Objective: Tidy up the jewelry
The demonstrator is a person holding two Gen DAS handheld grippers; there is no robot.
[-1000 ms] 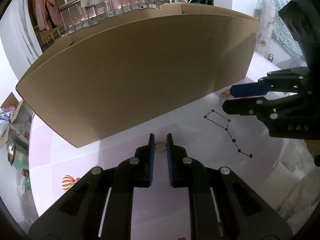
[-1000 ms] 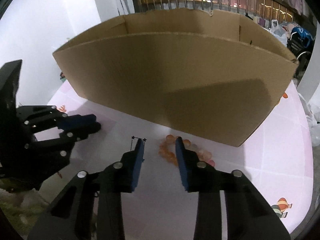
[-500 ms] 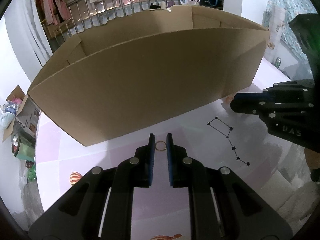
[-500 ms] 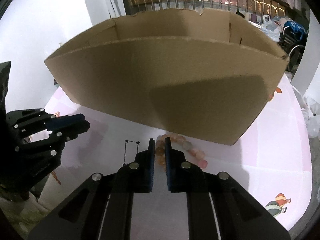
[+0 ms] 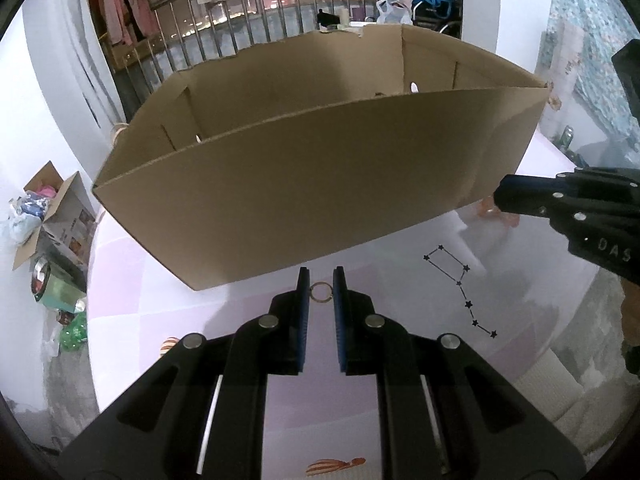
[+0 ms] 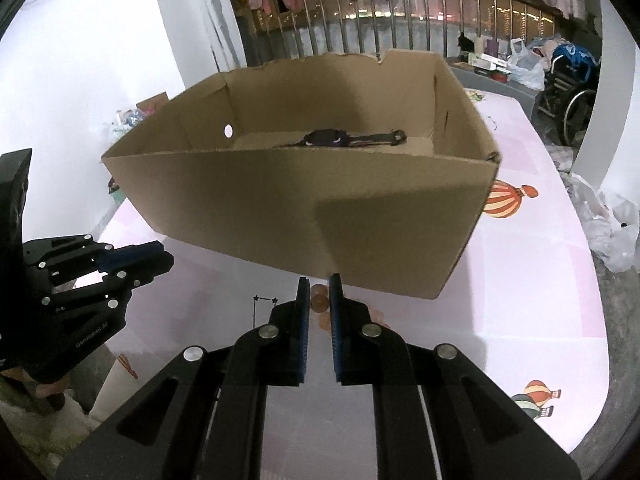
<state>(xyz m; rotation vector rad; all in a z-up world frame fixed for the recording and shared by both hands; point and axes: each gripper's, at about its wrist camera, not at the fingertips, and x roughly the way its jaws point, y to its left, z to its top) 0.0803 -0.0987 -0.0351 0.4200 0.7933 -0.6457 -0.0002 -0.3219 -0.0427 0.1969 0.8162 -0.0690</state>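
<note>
Both grippers have lifted since before: left gripper pinches a small gold ring, right gripper probably clamps the orange bead bracelet, frame centre. Next: carry over the brown cardboard box, release.

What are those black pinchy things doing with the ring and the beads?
A person holds two grippers and is tidying jewelry. The left gripper pinches a small gold ring, and the right gripper pinches an orange bead bracelet. Both are lifted above the pink table, in front of a big cardboard box. A dark watch already lies inside the box.
</note>
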